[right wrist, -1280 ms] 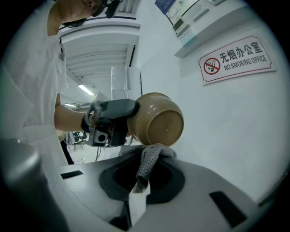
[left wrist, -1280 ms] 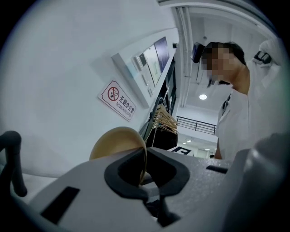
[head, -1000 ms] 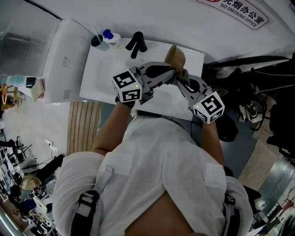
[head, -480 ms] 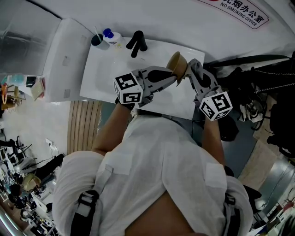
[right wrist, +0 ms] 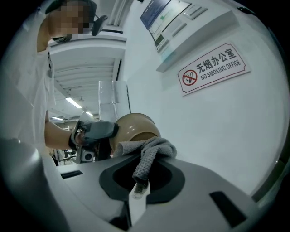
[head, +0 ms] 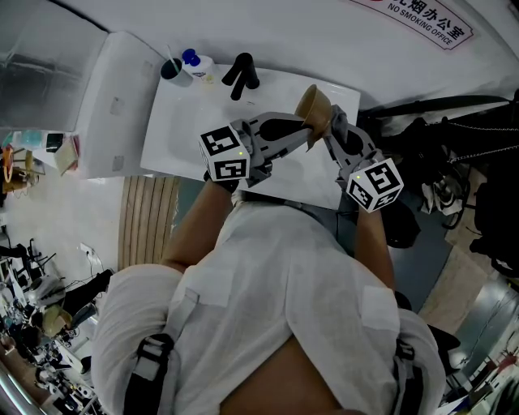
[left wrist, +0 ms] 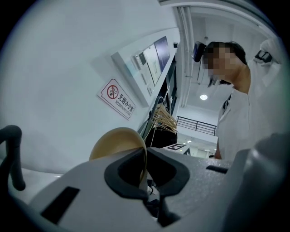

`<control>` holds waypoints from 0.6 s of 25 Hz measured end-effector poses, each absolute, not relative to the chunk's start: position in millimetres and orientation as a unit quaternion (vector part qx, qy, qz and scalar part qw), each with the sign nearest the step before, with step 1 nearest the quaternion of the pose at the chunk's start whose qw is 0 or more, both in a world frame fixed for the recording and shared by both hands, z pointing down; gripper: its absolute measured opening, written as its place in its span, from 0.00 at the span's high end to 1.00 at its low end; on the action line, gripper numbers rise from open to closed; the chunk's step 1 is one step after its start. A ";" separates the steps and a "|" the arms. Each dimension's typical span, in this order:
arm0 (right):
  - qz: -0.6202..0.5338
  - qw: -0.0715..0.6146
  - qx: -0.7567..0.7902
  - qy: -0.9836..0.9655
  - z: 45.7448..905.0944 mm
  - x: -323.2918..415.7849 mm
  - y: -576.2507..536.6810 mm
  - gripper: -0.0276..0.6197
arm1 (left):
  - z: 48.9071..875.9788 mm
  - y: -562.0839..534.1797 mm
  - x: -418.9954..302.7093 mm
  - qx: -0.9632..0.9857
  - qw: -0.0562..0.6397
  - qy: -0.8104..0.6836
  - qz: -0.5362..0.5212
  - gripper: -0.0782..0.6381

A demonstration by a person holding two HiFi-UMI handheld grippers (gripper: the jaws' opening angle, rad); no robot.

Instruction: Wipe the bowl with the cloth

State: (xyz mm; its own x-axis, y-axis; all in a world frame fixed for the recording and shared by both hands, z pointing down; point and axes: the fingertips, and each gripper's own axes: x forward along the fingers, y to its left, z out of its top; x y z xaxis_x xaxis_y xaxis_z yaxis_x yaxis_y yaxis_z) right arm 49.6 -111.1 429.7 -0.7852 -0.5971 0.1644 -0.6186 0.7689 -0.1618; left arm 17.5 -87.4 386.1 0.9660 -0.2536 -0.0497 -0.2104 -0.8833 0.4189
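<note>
A tan bowl (head: 311, 102) is held tilted in the air over the white counter (head: 186, 130). My left gripper (head: 305, 131) is shut on its rim; in the left gripper view the thin bowl (left wrist: 117, 143) edge runs down between the closed jaws of the left gripper (left wrist: 147, 190). My right gripper (head: 328, 123) comes in from the right and is shut on a grey knitted cloth (right wrist: 152, 153). The right gripper (right wrist: 138, 189) view shows the cloth bunched against the bowl (right wrist: 135, 127) and the left gripper (right wrist: 96, 130) clamped on the rim. The cloth is hidden in the head view.
A black tap-like fitting (head: 240, 74), a dark cup (head: 173, 73) and a blue-capped bottle (head: 195, 63) stand at the counter's back edge. A white box (head: 113, 105) adjoins it on the left. A no-smoking sign (head: 422, 20) hangs on the wall. Dark gear (head: 454, 146) crowds the right.
My right gripper with the cloth swung up and out along the bowl's right side, then came back a little toward it. The bowl rocked slightly. The left gripper stayed almost still.
</note>
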 end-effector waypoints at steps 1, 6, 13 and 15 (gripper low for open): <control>0.100 0.056 0.318 -0.941 429.7 47.4 -109.1 0.90 | 387.3 -88.9 16.8 0.969 0.208 -0.124 -0.050 0.86; 0.093 0.061 0.315 -0.943 427.7 43.3 -104.2 0.90 | 394.0 -91.6 13.2 0.969 0.204 -0.136 -0.038 0.86; 0.091 0.058 0.333 -0.937 428.0 51.8 -109.9 0.90 | 401.4 -82.2 17.7 0.968 0.222 -0.111 -0.031 0.86; 0.094 0.059 0.340 -0.934 430.4 53.3 -112.0 0.90 | 400.5 -77.0 20.2 0.969 0.224 -0.099 -0.030 0.86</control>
State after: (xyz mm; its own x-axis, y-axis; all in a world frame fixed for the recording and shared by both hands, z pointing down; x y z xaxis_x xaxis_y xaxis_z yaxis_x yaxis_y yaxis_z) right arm 53.3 -112.0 430.4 -0.7613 -0.6245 0.1746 -0.6468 0.7506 -0.1355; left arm 20.2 -77.0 400.5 0.9785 -0.2056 -0.0144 -0.1784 -0.8802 0.4397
